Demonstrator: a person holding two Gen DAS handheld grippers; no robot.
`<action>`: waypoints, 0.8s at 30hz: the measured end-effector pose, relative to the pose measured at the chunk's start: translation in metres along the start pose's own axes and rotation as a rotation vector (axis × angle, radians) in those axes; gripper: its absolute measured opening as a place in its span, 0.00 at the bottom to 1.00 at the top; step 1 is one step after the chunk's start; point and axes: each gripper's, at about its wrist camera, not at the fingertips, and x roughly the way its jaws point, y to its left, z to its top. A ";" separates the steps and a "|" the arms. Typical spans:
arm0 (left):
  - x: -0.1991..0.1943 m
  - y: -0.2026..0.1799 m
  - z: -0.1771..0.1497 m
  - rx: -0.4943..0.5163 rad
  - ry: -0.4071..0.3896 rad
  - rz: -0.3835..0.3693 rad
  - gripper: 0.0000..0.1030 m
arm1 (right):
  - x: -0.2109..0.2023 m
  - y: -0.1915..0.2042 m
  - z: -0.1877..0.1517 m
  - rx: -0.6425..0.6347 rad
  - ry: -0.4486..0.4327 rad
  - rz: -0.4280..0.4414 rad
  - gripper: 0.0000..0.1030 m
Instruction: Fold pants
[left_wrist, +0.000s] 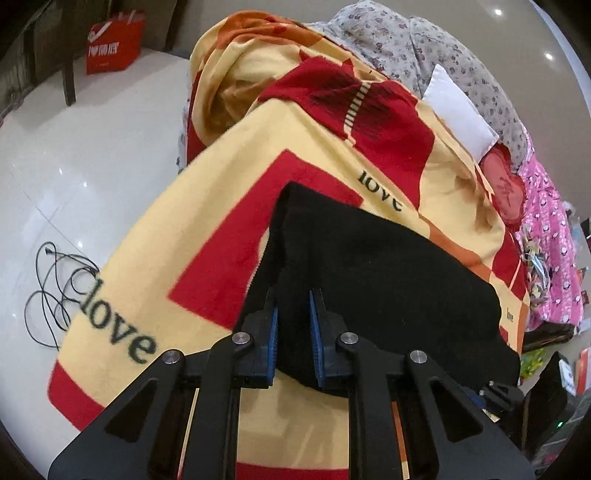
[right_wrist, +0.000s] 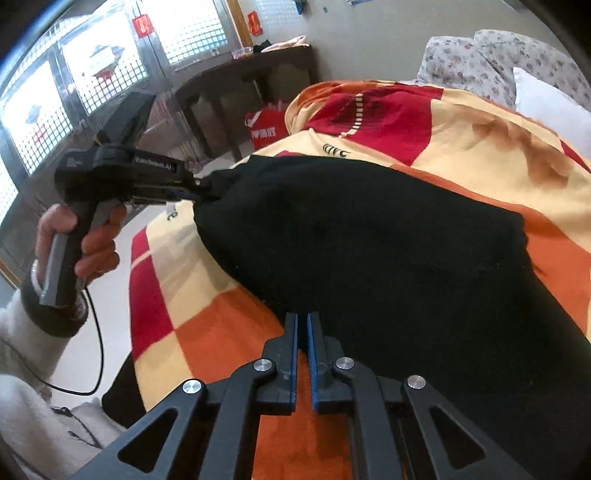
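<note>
We note the black pants (right_wrist: 369, 240) lying on the love-print blanket (left_wrist: 221, 206) on the bed, close to its near edge; bare white floor (left_wrist: 92, 155) lies beyond the left side, with a coiled cable (left_wrist: 55, 291). Left tongs (left_wrist: 291, 328) are clamped on the pants' left edge; right tongs (right_wrist: 303, 354) are pinched on the near hem. Fabric looks dark, thick, bunched, partly doubled.

Black knitted pants (right_wrist: 369, 240) are spread on a yellow, red and orange blanket (right_wrist: 480, 140). Their near edge is pinched by the right gripper (right_wrist: 303, 321). Their far corner is clamped by the left gripper (right_wrist: 195, 188).
</note>
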 end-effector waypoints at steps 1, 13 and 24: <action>-0.006 -0.004 0.001 0.021 -0.013 0.009 0.14 | -0.009 -0.005 -0.002 0.020 -0.008 -0.005 0.13; -0.025 -0.064 -0.011 0.167 -0.067 -0.044 0.19 | -0.043 -0.070 0.009 0.224 -0.146 -0.257 0.29; 0.035 -0.117 -0.046 0.282 0.071 -0.066 0.40 | -0.044 -0.099 0.000 0.329 -0.162 -0.325 0.31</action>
